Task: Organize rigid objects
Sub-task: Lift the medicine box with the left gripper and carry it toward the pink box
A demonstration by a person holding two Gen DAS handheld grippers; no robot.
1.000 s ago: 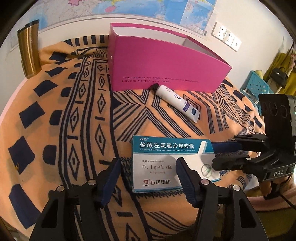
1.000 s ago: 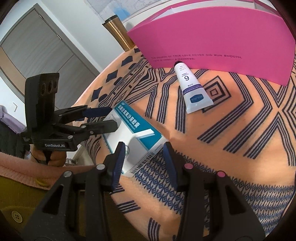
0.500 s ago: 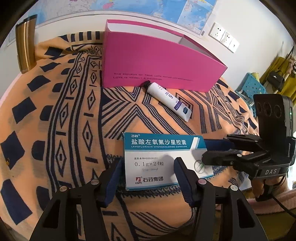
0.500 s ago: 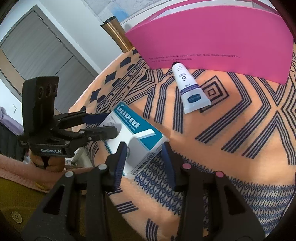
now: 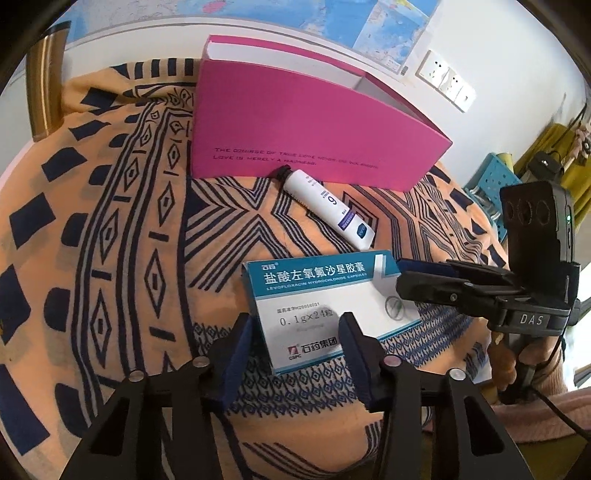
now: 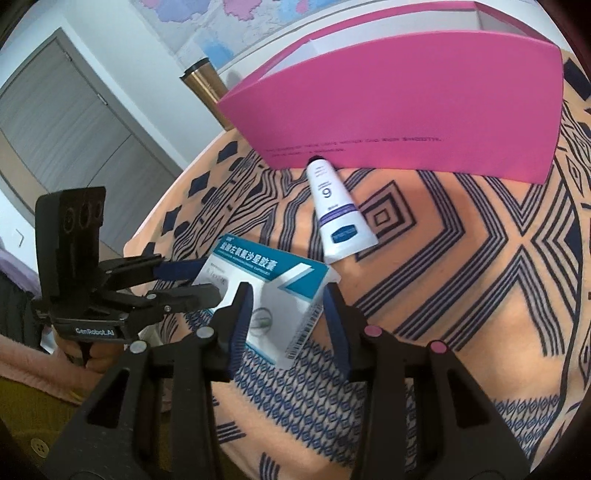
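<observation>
Pink box (image 5: 295, 133) open-topped, white tube (image 5: 327, 205) outside

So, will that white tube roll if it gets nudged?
Probably not far: the tube has a flat crimped end, so it should pivot rather than roll. It looks soft and light, and its cap sits at the pink box.

An orange woven cloth with dark blue stripes and diamonds (image 5: 122, 229) covers the counter. At its far left edge stands a tall brass-coloured metal flask (image 5: 44, 92) with a dark lid, close to the white wall. A large printed map in blues and pinks (image 5: 369, 29) hangs on that wall, and right of it sits a row of white wall sockets (image 5: 448, 85). A grey panelled door (image 6: 62, 122) shows in the right wrist view. A light blue perforated plastic chair (image 5: 493, 181) stands beyond the counter's right end.
</observation>
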